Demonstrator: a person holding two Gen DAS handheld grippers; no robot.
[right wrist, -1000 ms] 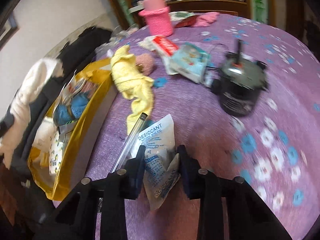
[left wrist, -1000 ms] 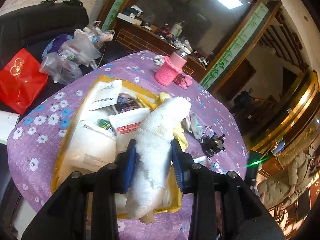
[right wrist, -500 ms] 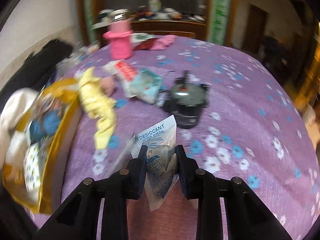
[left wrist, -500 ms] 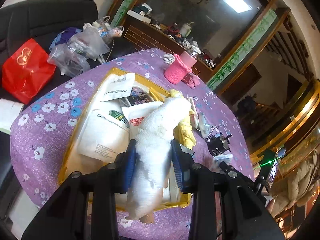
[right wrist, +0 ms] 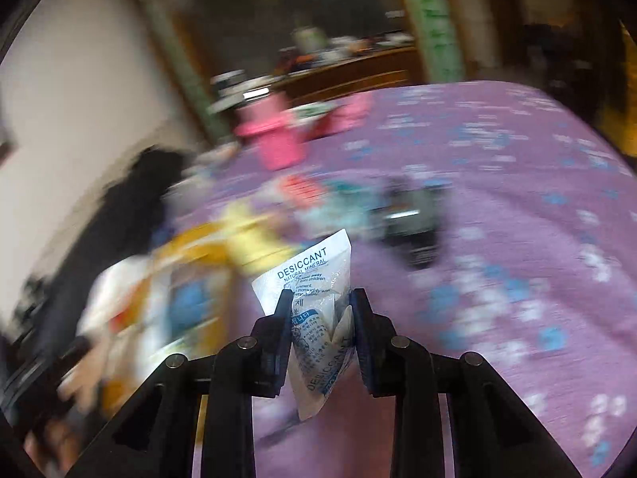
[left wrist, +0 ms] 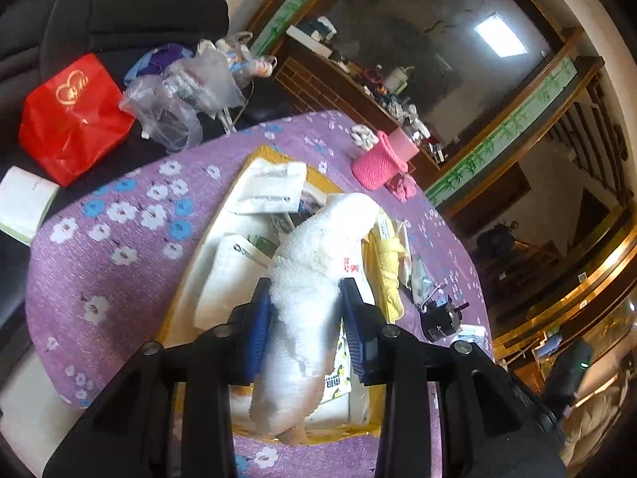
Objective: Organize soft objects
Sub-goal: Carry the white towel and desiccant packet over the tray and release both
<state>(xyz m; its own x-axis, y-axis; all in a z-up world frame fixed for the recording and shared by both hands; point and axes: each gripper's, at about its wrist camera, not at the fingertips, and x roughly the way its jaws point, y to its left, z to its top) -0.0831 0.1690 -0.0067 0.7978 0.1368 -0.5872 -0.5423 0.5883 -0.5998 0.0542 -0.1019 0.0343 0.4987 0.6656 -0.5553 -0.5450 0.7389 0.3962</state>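
Both your grippers carry soft goods above the purple floral worktop (left wrist: 119, 239).

Your left gripper (left wrist: 305, 302) has its blue-padded fingers (left wrist: 260, 318) closed on the middle of a white fluffy towel (left wrist: 318, 263), which rises past the fingertips and droops below them, held over a yellow box (left wrist: 175, 310) packed with white pouches (left wrist: 270, 187). Just beside the box's far edge lies a yellow cloth (left wrist: 388, 271); beyond it stand a small black motor (left wrist: 440, 316) and a pink knitted cup sleeve (left wrist: 380, 159). Your right gripper (right wrist: 320, 310) has its fingers (right wrist: 282, 318) drawn narrow on a white desiccant packet (right wrist: 314, 290), lifted clear of the worktop (right wrist: 517, 219), with its printed top standing above the fingertips. Everything behind the packet in the right wrist view is blurred by motion.
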